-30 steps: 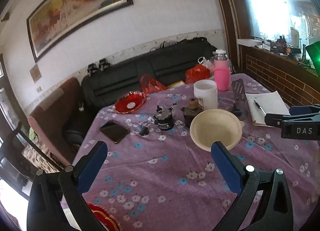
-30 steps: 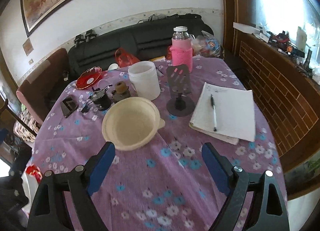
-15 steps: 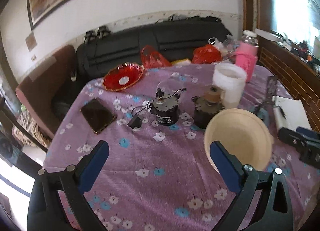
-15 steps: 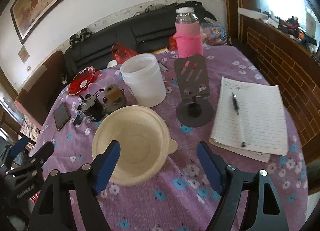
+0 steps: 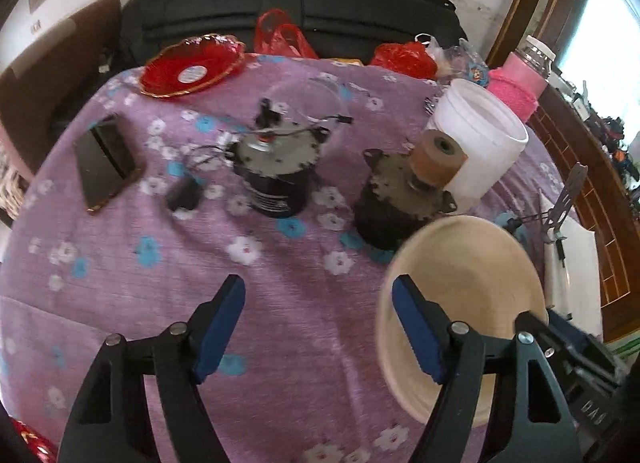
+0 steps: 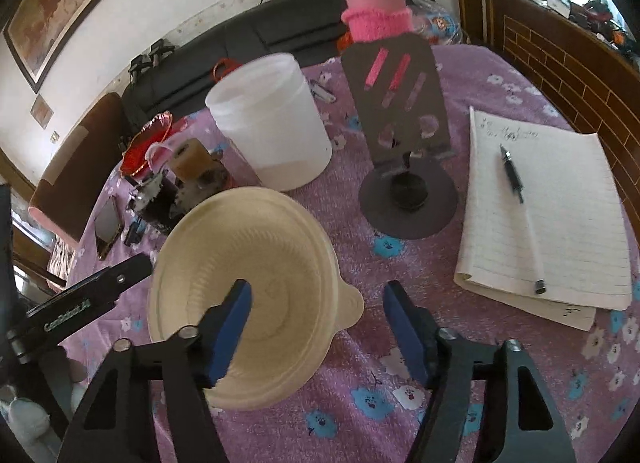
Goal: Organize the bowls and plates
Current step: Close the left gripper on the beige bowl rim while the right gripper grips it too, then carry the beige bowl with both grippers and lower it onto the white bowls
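With both the right gripper (image 6: 316, 323) and left gripper (image 5: 318, 327) spread around the bowl (image 6: 244, 287) low in frame, a clumsy pinch could tip it into the motors (image 5: 400, 199).

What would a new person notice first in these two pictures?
The cream bowl lies in the middle of the purple flowered tablecloth, with the open right claw straddling its rim. Behind it stands a white tub, and the red plate shines at the far edge.
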{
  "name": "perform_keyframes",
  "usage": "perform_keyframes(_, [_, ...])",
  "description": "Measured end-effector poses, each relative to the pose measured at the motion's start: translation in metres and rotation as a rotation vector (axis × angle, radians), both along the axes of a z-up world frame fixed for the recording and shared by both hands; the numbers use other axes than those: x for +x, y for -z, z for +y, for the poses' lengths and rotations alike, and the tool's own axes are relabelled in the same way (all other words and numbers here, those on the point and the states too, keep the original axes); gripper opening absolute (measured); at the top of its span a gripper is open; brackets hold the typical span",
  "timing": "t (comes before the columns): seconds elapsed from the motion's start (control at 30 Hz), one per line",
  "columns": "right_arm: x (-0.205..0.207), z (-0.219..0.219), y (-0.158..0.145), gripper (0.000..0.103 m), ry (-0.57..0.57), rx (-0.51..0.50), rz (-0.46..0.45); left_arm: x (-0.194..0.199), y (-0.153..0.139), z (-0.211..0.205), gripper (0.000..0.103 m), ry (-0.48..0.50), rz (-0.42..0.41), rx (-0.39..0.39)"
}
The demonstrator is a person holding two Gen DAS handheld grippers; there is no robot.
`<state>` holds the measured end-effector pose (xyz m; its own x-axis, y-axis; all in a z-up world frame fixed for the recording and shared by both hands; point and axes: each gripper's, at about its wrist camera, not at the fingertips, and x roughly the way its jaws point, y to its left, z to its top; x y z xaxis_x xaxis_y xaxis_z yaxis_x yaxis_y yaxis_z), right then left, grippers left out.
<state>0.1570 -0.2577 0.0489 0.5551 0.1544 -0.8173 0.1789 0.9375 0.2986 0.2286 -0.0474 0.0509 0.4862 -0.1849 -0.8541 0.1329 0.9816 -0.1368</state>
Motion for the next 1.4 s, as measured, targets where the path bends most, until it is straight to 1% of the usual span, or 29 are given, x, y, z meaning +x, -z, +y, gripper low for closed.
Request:
perform_keyframes(0.17, [0.003, 0.001, 0.008, 0.065, -0.006, 0.002, 0.010, 0.000, 0.011, -0.020, 0.076, 0.044, 0.004, 0.013])
perform_keyframes(0.27, [0.004, 0.002, 0.016, 0.062, -0.005, 0.013, 0.027, -0.002, 0.016, -0.029, 0.075, 0.054, 0.010, 0.025])
perform_keyframes(0.33, [0.003, 0.002, 0.021, 0.057, -0.004, 0.024, 0.035, -0.003, 0.020, -0.034, 0.075, 0.066, 0.015, 0.040])
perform_keyframes(0.37, [0.002, 0.002, 0.023, 0.051, -0.005, 0.028, 0.037, -0.004, 0.021, -0.037, 0.073, 0.072, 0.017, 0.050])
perform_keyframes(0.4, [0.002, 0.002, 0.024, 0.042, -0.008, 0.034, 0.040, -0.005, 0.021, -0.038, 0.061, 0.080, 0.019, 0.056])
perform_keyframes(0.43, [0.002, 0.002, 0.026, 0.037, -0.012, 0.041, 0.045, -0.005, 0.022, -0.040, 0.040, 0.094, 0.034, 0.055])
perform_keyframes(0.47, [0.001, 0.003, 0.028, 0.028, -0.013, 0.048, 0.051, -0.005, 0.024, -0.042, 0.029, 0.106, 0.057, 0.047])
perform_keyframes(0.5, [0.000, 0.002, 0.028, 0.025, -0.011, 0.056, 0.051, -0.005, 0.026, -0.042, 0.016, 0.111, 0.074, 0.038])
perform_keyframes(0.53, [-0.001, 0.003, 0.028, 0.023, -0.012, 0.065, 0.049, -0.007, 0.027, -0.042, 0.014, 0.116, 0.093, 0.018])
perform_keyframes(0.57, [-0.003, 0.003, 0.026, 0.020, -0.013, 0.067, 0.049, -0.009, 0.026, -0.042, 0.014, 0.115, 0.091, 0.021])
perform_keyframes(0.63, [-0.008, 0.005, 0.023, 0.019, -0.013, 0.063, 0.043, -0.018, 0.020, -0.042, 0.014, 0.119, 0.068, 0.034])
perform_keyframes(0.8, [-0.028, 0.014, 0.008, 0.019, -0.023, 0.064, 0.023, -0.041, 0.008, -0.034, 0.014, 0.117, 0.051, 0.035])
perform_keyframes(0.97, [-0.057, 0.035, -0.008, 0.019, -0.052, 0.051, 0.005, -0.072, -0.001, -0.014, 0.016, 0.087, 0.042, 0.045])
perform_keyframes(1.03, [-0.073, 0.047, -0.016, 0.019, -0.070, 0.041, -0.009, -0.091, -0.007, -0.003, 0.016, 0.073, 0.027, 0.047])
perform_keyframes(1.17, [-0.106, 0.068, -0.030, 0.020, -0.102, 0.047, -0.047, -0.126, -0.021, 0.020, 0.016, 0.039, 0.000, 0.029])
perform_keyframes(1.23, [-0.122, 0.080, -0.036, 0.020, -0.117, 0.046, -0.067, -0.147, -0.027, 0.036, 0.016, 0.013, -0.011, 0.003])
perform_keyframes(1.4, [-0.159, 0.104, -0.045, 0.020, -0.152, 0.060, -0.088, -0.187, -0.036, 0.065, 0.016, -0.035, -0.039, -0.036])
